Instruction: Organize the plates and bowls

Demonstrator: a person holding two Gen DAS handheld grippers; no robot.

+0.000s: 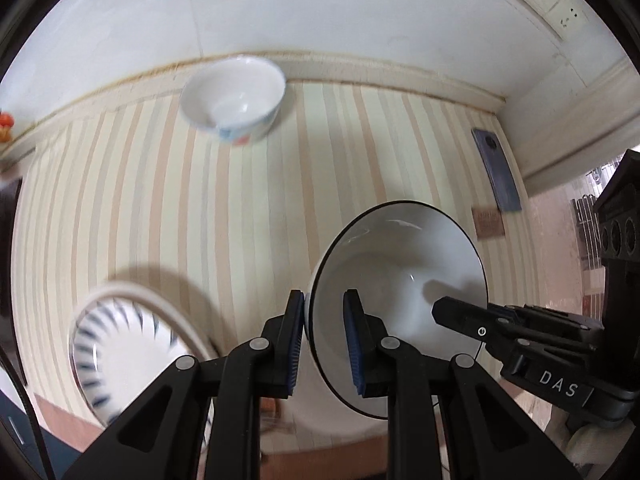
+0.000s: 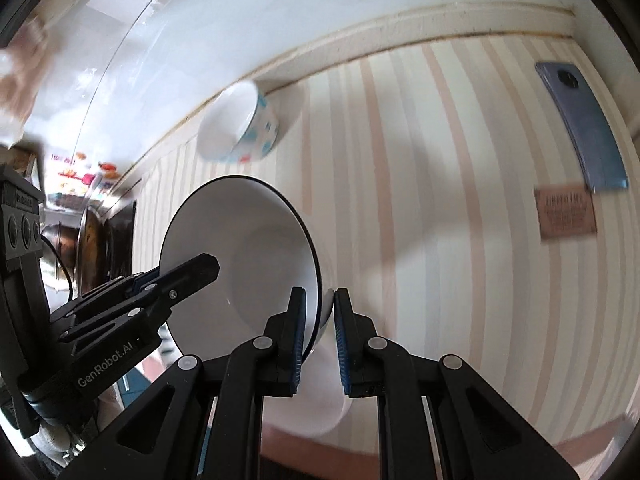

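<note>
Between both claws, black-rimmed bowl (image 1: 400,276).

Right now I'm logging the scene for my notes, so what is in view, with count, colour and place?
black-rimmed bowl: one, white, tilted, both grippers clamped on its rim
patterned bowl: one, white with blue and red marks, by the back wall
striped bowl: one, white with dark blue strokes, near left, blurred
phone: one, blue-grey, far right
label: one, brown, just below the phone
tablecloth: one, cream and tan stripes
sockets: white, on the wall, upper right
left gripper: black, blue pads
right gripper: black, blue pads
</note>
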